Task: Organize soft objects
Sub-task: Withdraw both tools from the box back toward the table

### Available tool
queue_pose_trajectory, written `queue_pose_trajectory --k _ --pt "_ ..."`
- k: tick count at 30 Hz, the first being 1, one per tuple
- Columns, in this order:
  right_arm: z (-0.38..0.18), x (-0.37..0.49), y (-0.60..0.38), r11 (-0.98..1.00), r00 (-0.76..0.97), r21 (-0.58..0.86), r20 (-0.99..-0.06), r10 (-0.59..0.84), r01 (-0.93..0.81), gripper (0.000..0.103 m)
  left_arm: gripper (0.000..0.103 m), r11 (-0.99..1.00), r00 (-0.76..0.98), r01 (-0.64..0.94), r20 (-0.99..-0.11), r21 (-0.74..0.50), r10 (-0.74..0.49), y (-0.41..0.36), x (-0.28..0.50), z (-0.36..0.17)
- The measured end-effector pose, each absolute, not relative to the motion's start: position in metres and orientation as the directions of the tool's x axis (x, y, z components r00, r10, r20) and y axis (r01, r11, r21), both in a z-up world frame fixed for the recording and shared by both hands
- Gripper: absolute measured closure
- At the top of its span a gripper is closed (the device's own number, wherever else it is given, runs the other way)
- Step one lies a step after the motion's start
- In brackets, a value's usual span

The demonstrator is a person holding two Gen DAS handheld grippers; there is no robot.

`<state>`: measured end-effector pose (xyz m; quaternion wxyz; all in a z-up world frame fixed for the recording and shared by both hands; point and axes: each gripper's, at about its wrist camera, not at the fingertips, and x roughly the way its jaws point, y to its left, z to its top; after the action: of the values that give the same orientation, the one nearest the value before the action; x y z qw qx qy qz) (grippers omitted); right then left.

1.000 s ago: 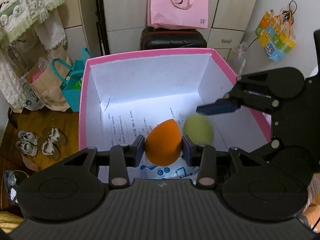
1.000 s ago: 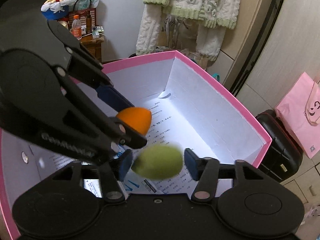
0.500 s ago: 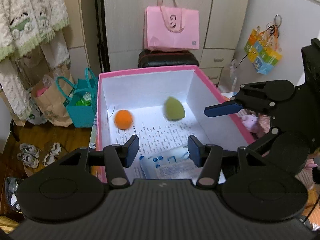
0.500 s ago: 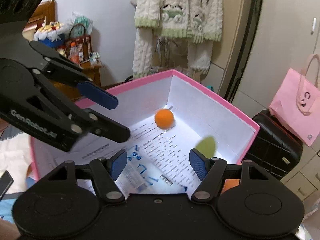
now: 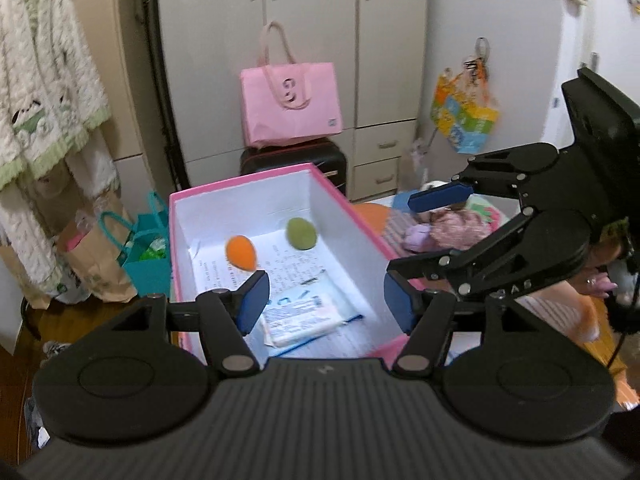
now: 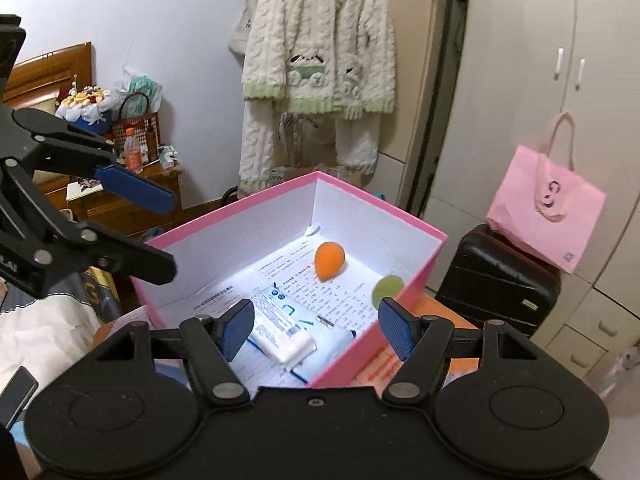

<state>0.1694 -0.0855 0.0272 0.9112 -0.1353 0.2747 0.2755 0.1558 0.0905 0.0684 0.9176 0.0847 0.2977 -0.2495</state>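
Room: bedroom corner, pale wardrobe doors (image 5: 312, 80) at the back, and we're looking down over both tools.
Left gripper (image 5: 326, 304): nearest the lens, jaws spreading apart as we watch, nothing between the blue pads, only the box floor showing through the gap.
Right gripper (image 6: 316, 330): jaws standing wide, empty too, hanging over the near end of the box; in the left view it comes in from the right side.
Pink box (image 5: 344, 204): open top, white inside, printed paper lining the floor.
White packet (image 6: 280, 330): flat on the paper at the near end, just below the right gripper's pads.
Orange sponge (image 5: 241, 253): egg-shaped, lying free on the paper towards the far wall, well clear of both grippers.
Green sponge (image 5: 301, 233): beside the orange one, apart from it; from the right view the box rim half hides it, so whether it touches the side wall I can't quite tell.
Black suitcase (image 6: 500, 280): just behind the box.
Pink bag (image 5: 292, 104): sitting on top of the suitcase.
Knitted cardigan (image 6: 320, 48): hanging on the wall, far back.
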Motion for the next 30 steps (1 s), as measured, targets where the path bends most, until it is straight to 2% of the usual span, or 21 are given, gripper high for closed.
queue_pose_trajectory --k 9,13,22,30 --pt "0.043 0.122 -0.114 0.835 0.723 -0.086 -0.554 0.413 -0.543 0.029 0.037 0.831 0.714 0.552 -0.550 0.065 -0.432 0.070 0.104 0.081" --pt "0.049 0.100 -0.125 0.835 0.735 -0.101 -0.539 0.411 -0.541 0.029 0.036 0.807 0.692 0.589 -0.541 0.042 -0.478 0.058 0.084 0.078" --pt "0.036 0.056 -0.161 0.859 0.759 -0.132 -0.547 0.352 -0.494 0.029 0.035 0.732 0.624 0.679 -0.569 0.056 -0.536 0.026 0.057 0.069" --pt "0.014 0.048 -0.208 0.911 0.767 -0.032 -0.551 0.327 -0.411 0.029 0.035 0.663 0.540 0.748 -0.608 0.030 -0.582 -0.016 0.057 0.051"
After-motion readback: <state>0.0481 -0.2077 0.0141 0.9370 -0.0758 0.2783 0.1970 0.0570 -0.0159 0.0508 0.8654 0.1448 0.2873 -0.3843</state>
